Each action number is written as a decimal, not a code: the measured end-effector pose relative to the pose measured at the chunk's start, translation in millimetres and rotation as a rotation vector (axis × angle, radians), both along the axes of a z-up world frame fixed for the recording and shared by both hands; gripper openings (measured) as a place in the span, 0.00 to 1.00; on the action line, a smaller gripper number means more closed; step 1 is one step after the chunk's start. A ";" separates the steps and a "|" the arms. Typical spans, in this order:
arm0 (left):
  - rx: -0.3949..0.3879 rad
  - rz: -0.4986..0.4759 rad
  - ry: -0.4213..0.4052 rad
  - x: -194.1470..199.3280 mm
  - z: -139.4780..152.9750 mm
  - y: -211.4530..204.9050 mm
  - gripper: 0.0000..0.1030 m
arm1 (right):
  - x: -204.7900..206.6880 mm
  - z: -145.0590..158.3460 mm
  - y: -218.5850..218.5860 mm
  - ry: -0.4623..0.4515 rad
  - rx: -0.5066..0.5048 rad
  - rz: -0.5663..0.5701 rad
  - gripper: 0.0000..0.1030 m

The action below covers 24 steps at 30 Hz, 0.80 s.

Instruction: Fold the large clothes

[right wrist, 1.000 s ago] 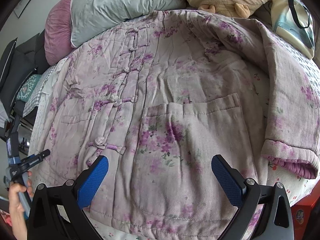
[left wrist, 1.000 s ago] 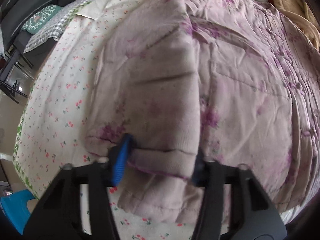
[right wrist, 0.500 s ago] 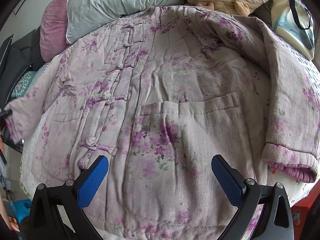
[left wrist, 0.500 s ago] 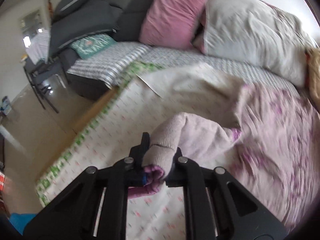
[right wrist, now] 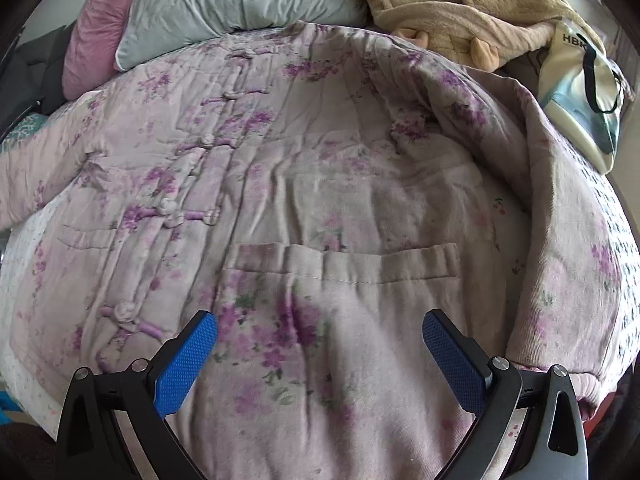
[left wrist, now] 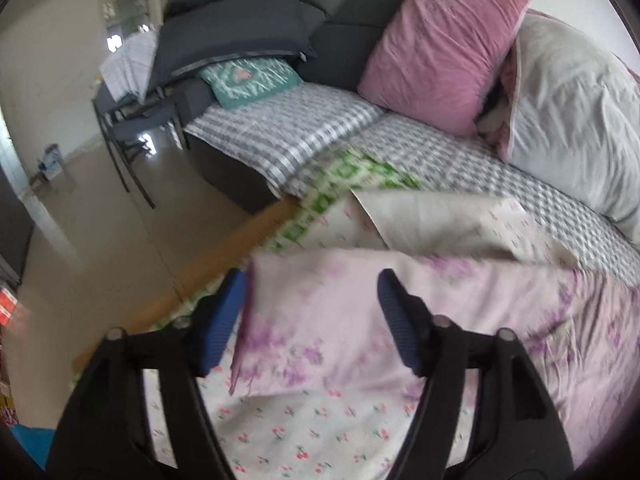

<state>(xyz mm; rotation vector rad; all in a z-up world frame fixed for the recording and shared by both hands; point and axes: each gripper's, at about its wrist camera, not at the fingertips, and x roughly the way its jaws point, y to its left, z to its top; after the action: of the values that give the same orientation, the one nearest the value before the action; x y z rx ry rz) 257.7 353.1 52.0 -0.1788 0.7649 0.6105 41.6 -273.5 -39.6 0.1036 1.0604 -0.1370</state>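
Note:
A large pink quilted jacket (right wrist: 304,184) with purple flowers and knot buttons lies spread front-up on the bed. Its left sleeve (left wrist: 360,320) lies stretched flat toward the bed's left edge in the left wrist view. My left gripper (left wrist: 312,316) is open just above the sleeve's cuff end, holding nothing. My right gripper (right wrist: 320,348) is open and empty over the jacket's lower front pocket (right wrist: 344,280). The right sleeve (right wrist: 560,264) lies folded along the jacket's right side.
The bed has a cherry-print sheet (left wrist: 304,432) and a grey checked cover (left wrist: 288,132). A pink pillow (left wrist: 440,52) and a grey pillow (left wrist: 576,120) lie at the head. A beige garment (right wrist: 460,4) and a tote bag (right wrist: 580,92) lie at far right. Floor and chairs (left wrist: 132,132) are left of the bed.
My left gripper closed on the sleeve's cuff, pulled it out toward the bed's left edge, then opened and let it go; the sleeve now lies flat. The right gripper stayed open over the pocket.

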 end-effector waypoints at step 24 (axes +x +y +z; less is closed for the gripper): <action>-0.433 -0.660 0.364 -165.6 -143.8 -182.9 0.75 | -111.0 3.2 -114.0 -0.040 0.393 -0.123 1.00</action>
<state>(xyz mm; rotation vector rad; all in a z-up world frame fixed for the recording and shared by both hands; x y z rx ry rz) 92.1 170.3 -91.8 -0.1988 1.2330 -0.1651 -69.4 -387.5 -36.5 0.5251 1.0305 -0.0358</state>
